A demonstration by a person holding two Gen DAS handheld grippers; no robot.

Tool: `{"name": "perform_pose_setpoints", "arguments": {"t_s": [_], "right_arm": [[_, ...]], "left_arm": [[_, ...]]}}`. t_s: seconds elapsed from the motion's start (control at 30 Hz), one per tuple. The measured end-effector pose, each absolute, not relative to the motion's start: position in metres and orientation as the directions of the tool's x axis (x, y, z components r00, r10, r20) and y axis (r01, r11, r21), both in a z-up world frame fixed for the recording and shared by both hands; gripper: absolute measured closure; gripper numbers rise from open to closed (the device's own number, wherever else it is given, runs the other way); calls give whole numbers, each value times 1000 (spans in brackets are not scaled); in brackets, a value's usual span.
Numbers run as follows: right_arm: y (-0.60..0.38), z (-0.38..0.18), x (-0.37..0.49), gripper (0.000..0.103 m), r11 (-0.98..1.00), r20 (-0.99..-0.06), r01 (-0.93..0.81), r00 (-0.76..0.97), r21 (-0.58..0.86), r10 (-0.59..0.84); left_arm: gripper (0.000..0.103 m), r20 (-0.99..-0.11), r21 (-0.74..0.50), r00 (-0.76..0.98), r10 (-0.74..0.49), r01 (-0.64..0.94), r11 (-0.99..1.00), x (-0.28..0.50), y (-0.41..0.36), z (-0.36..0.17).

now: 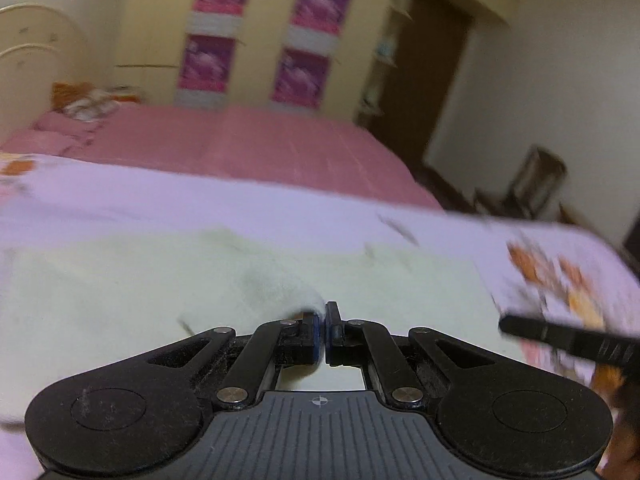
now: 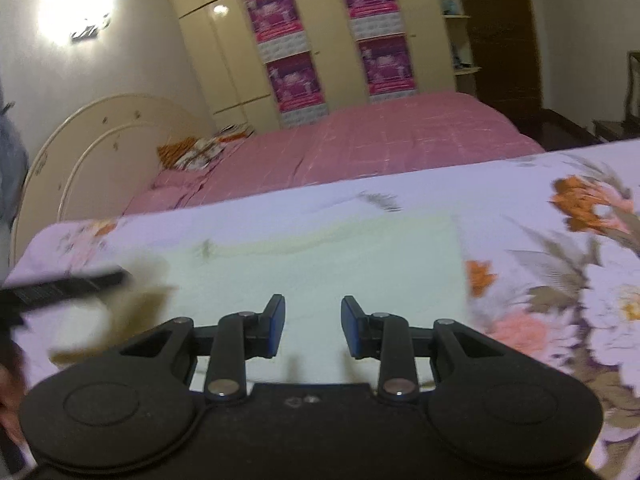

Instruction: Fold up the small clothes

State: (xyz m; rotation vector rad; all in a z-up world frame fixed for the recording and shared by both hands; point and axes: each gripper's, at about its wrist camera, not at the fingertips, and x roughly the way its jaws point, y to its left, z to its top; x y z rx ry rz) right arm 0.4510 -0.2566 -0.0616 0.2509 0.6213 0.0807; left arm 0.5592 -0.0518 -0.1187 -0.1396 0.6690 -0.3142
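A pale green garment (image 1: 160, 280) lies spread on the floral lilac sheet (image 1: 280, 212). My left gripper (image 1: 323, 316) is shut on a raised fold of the garment, which bunches up just left of the fingertips. In the right wrist view the same garment (image 2: 340, 256) lies flat under my right gripper (image 2: 313, 320), which is open and empty just above the cloth. The other gripper shows as a blurred black bar at the right edge of the left wrist view (image 1: 568, 336) and at the left edge of the right wrist view (image 2: 64, 286).
A pink bed (image 2: 400, 140) with a cream headboard (image 2: 92, 148) stands beyond the work surface. A cream wardrobe with magenta panels (image 2: 332, 40) is at the back. A dark door (image 1: 424, 72) and dark furniture (image 1: 536, 184) are at the right.
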Motion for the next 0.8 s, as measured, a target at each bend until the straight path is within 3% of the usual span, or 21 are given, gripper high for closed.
{"name": "perform_pose_setpoints", "arguments": {"t_s": [0.23,0.27,0.3,0.33,0.37,0.47,0.6,0.8], "right_arm": [[-296,-79,441,71,949,-578,61,804,309,137],[-299,-83,441,70,946,-584,67,800,316,139],[-300,-87,441,70,945,-589,70,796,319,140],[-300,-89,441,69,944,-593,72,792,321,141],[-300,-92,441,66,943,-596,73,790,326,145],[-294,-95,447,61,934,-592,60,788,351,172],[-277,-94,459,60,914,-578,-4,774,406,260],[-227,-97,479,58,923,-584,-74,755,377,299]], "left_arm": [[99,-645,-174,688,-332,291,941,553,-105,-144],[93,-642,-162,695,-324,290,943,549,-108,-143],[70,-636,-175,692,-343,304,937,545,-108,-143],[38,-622,-214,680,-390,332,919,542,-107,-140],[29,-606,-230,681,-411,344,910,537,-103,-135],[29,-579,-161,742,-339,303,939,519,-87,-122],[29,-559,-206,792,-244,152,967,492,-17,-113],[29,-599,-148,798,-67,-28,989,452,72,-127]]}}
